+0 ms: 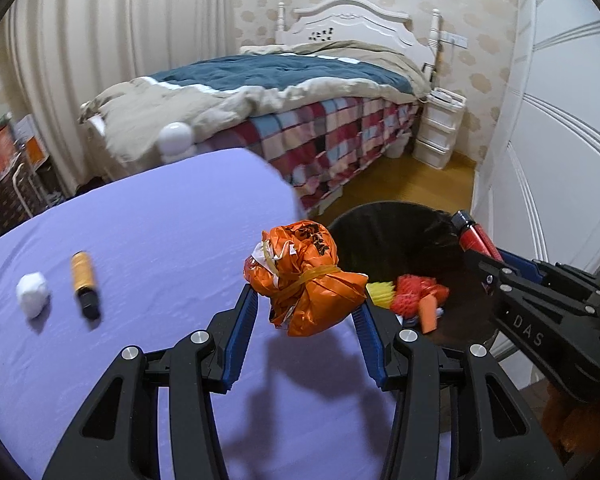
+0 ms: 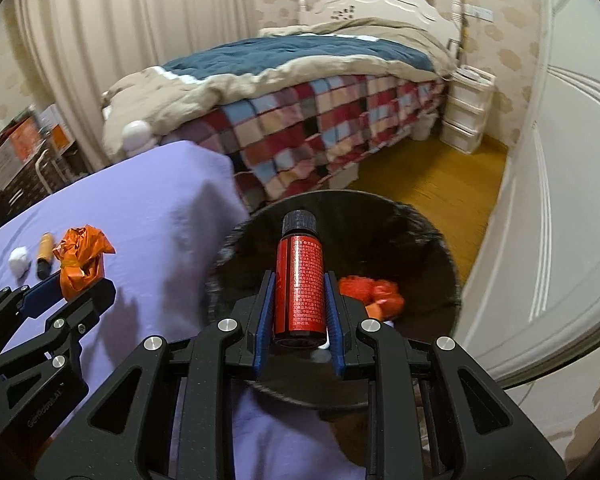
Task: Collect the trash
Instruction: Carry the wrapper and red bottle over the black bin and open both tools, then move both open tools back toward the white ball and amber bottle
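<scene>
My left gripper is shut on a crumpled orange plastic bag and holds it above the purple table, near the rim of the black trash bin. My right gripper is shut on a red bottle with a black cap and holds it over the bin. The bin holds orange and yellow trash. A white paper ball and a small orange bottle with a dark cap lie on the table at the left.
A bed with a plaid cover stands behind the table. A white drawer unit and white wardrobe doors are at the right. Boxes and shelves stand at the far left. Wooden floor lies beyond the bin.
</scene>
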Motion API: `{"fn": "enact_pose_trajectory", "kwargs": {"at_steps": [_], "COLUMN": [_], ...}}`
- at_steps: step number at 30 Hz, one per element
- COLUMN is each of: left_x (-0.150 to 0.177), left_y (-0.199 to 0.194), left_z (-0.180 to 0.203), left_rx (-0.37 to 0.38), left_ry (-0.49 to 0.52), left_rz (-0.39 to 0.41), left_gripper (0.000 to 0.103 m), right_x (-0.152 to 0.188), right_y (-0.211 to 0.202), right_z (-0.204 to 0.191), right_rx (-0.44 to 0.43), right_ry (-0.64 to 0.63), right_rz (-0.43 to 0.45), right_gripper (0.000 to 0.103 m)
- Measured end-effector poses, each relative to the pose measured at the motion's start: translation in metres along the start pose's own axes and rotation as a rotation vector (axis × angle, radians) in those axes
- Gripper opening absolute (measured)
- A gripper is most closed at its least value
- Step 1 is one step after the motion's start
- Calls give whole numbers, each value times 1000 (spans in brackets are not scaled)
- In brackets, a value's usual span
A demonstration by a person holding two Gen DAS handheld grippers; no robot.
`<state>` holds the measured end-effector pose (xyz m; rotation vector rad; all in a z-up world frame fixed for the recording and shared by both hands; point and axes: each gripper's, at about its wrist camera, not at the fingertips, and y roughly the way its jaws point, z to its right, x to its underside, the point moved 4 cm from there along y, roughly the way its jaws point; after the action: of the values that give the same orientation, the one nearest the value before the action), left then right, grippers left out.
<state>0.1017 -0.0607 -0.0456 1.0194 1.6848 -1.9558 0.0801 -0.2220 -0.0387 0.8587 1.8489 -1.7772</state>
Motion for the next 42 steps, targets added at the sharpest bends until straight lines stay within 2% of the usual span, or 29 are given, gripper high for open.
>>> {"fn": "enact_pose_trajectory", "kwargs": {"at_steps": [10,13,16,18,20,23,25,30,33,37,42], "left_x": [-16,-17,-18,-18,-17,-15,-13,3,13,32,59], "left_y": [39,46,47,46,45,40,35,11,-3,-24,-40], "left_z": [30,34,35,34,32,27,22,-4,-27,-73,-136], "left_rx": [-6,-9,-17,-19,-28,-49,-61,-144,-179,-272,-384], "left_ry": [45,55,53,49,45,36,31,39,11,-37,-126], "left_rz": [-27,-42,-42,-37,-40,-38,-34,-16,-13,-19,-66], "left_gripper": [49,53,71,72,74,75,76,77,78,79,79], "right_x": [-7,-7,-7,-7,-6,-5,-4,2,8,14,25], "right_y": [27,34,37,36,35,31,28,16,8,-1,1], "right_z": [36,42,47,51,52,53,51,28,3,-45,-110], "right_rx": [39,46,56,67,75,83,83,45,0,-75,-166], "right_ry": [62,76,90,100,104,115,112,95,68,-8,-117], "right_rz": [-26,-33,-31,-24,-19,-14,-11,-5,-5,-10,-48], "right_gripper": [23,24,30,43,45,56,59,67,73,73,73]}}
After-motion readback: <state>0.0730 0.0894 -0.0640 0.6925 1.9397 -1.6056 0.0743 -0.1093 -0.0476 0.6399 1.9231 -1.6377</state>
